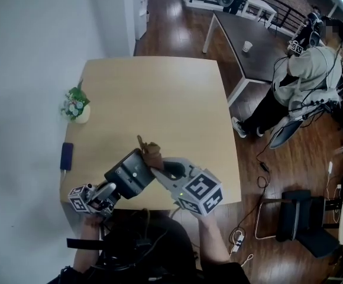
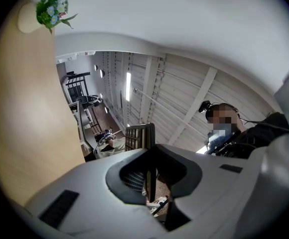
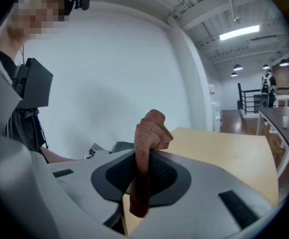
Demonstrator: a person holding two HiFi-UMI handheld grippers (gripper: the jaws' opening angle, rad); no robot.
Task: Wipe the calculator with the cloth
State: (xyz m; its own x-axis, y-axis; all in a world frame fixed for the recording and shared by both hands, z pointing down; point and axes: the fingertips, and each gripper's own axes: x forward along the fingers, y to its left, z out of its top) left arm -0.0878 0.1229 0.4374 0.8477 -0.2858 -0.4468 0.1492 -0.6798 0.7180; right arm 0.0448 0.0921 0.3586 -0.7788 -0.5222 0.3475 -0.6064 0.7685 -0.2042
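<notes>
The left gripper [image 2: 149, 179] is clenching the calculator [image 1: 135, 173] by one thin edge, and the left gripper view is showing the keypad standing edge-on between the closed jaws. The calculator is hanging in the air over the near edge of the table [image 1: 159, 99], tilted, with nothing under it. The right gripper [image 3: 142, 177] is squeezing a bunched strip of the brown cloth [image 3: 148, 133], with only a small tuft sticking out past the jaws. Over that same near edge of the table, the tuft seems to be meeting the upper corner of the calculator, though the head view is too small to say whether it is really touching.

The main risk is coming from the hold on the calculator. It is being pinched on a narrow strip, so a sideways wipe is likely to be levering it about the pads; it could be swinging round or slipping free, and from there it would be falling onto the table's near edge or past it to the floor.

The second risk is lying with the cloth. With so little fabric showing, the hard jaw tips could be rubbing the keys instead of the cloth, pressing buttons or scratching the display. A dragging stroke could also be pulling the strip out of the jaws.

The flower pot [image 1: 75, 106] and the blue device [image 1: 67, 155] are sitting at the table's left edge, well clear of the work
</notes>
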